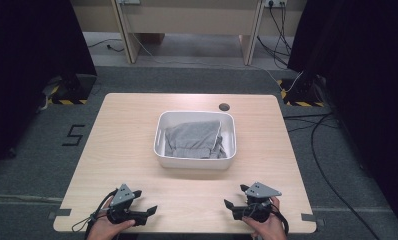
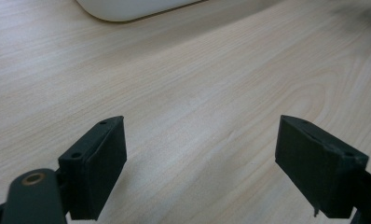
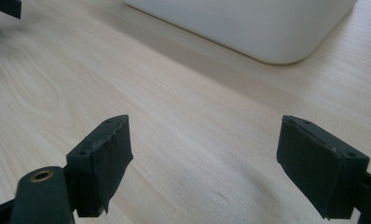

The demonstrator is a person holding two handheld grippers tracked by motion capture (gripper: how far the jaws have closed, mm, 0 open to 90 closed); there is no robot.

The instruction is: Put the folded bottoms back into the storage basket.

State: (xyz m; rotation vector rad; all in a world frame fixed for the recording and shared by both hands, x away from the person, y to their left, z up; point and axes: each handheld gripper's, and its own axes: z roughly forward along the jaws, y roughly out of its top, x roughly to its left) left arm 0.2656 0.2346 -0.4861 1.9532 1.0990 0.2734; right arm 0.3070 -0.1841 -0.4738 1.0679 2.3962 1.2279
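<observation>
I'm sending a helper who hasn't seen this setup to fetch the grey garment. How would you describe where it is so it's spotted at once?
Start at the light wooden table. Near its middle, toward the far edge, stands a white rectangular plastic tub. The folded grey garment lies inside it, the one soft grey thing on the table; the two black grippers sit apart at the near edge.

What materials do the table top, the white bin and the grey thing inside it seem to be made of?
Table top: light wood or a wood-look laminate, matte, with visible grain lines; which one, I cannot tell.
Bin: probably plastic, smooth and slightly glossy, with rounded moulded corners and a handle cut-out.
Grey thing: soft fabric, likely knit cotton, judging by its folds and creases.
</observation>
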